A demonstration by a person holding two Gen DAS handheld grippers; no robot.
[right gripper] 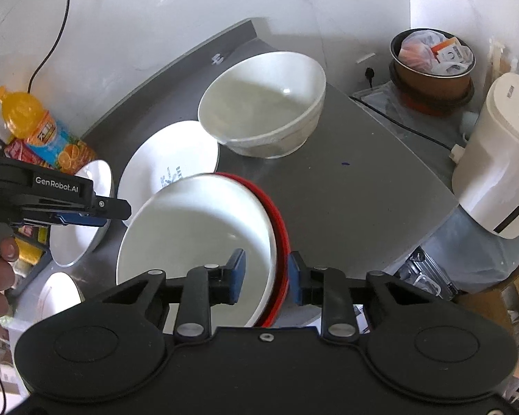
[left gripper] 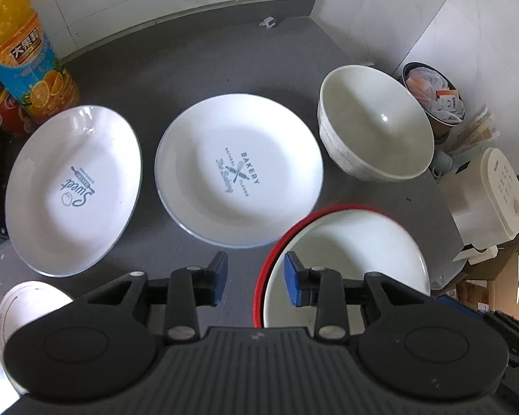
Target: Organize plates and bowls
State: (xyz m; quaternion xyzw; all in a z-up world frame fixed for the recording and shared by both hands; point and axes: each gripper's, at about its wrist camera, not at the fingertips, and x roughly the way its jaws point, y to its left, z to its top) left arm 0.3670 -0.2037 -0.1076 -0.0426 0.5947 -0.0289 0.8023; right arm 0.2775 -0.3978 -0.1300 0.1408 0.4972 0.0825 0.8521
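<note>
A white bowl sits nested in a red bowl. My right gripper is shut on their near rim, one pad inside the white bowl and one against the red outside. In the left wrist view my left gripper stands open, its pads on either side of the red bowl's rim without touching it. On the grey table lie a "Sweet" plate and a "Bakery" plate. A large white bowl stands to their right.
An orange juice bottle and a red can stand at the table's back left. A small white bowl sits near left. Off the table's right edge are a full bin and a white appliance.
</note>
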